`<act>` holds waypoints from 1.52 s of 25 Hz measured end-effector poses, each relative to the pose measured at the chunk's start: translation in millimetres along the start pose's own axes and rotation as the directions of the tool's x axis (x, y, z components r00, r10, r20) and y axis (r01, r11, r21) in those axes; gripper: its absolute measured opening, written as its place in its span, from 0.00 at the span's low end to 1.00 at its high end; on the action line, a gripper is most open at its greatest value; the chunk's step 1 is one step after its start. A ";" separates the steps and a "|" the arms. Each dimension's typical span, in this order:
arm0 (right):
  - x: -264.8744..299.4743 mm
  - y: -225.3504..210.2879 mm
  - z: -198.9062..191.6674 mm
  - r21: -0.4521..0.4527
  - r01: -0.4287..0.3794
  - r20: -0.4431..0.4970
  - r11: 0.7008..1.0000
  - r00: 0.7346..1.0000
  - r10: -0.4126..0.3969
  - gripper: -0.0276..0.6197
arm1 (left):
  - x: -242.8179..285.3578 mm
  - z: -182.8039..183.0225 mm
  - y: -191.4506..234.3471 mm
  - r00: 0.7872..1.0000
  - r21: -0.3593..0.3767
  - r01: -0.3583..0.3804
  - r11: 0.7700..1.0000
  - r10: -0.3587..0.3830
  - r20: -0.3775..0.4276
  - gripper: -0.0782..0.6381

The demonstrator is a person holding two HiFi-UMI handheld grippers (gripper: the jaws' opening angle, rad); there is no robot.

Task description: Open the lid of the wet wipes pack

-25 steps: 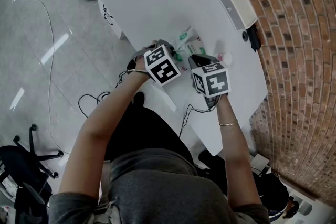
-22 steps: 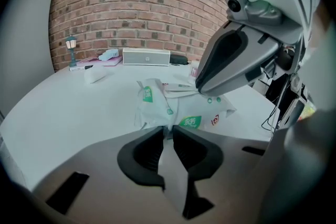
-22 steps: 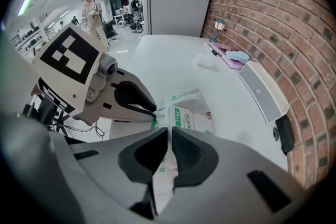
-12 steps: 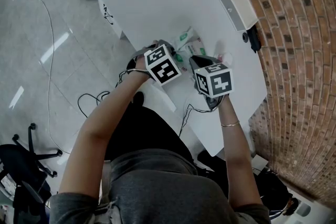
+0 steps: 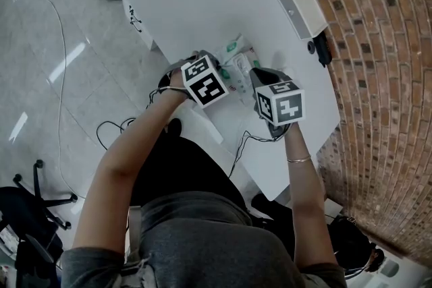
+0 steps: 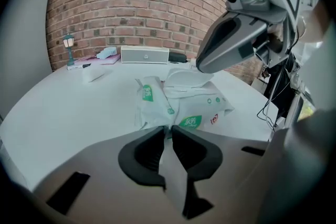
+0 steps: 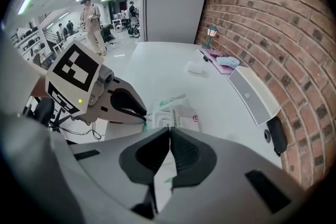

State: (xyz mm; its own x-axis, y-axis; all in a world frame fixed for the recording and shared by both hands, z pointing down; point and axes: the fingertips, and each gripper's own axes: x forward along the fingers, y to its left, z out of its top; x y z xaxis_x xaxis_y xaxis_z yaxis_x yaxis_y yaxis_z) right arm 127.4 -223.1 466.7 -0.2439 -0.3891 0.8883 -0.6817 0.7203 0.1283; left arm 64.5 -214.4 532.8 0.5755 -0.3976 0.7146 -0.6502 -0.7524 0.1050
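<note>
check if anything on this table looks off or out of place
The wet wipes pack lies crumpled on the table, its wrapper bunched and twisted to one side, and its white lid looks tipped up rather than flat. Nothing spilled or broken shows.

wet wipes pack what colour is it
wet wipes pack: white with green labels; best in left gripper view

white plastic wet wipes pack (image 6: 179,106) with green labels, white flip lid (image 6: 189,78); under the pack a white table (image 6: 79,113); behind the pack a red-brown brick wall (image 6: 147,2), pale mortar.
</note>
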 end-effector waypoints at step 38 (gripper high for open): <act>39.3 -87.7 -5.8 0.075 0.191 -0.066 0.979 0.980 -0.186 0.08 | 0.3 1.4 0.5 1.000 -0.006 0.003 1.000 -0.003 0.011 0.20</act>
State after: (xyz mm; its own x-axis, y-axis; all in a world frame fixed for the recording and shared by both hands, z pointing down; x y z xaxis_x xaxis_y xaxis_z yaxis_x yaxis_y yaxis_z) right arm 181.6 -298.2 493.0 -0.0662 -0.4777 0.8760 -0.7654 0.5876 0.2625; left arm 65.0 -215.6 532.2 0.5827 -0.4009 0.7069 -0.6513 -0.7506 0.1113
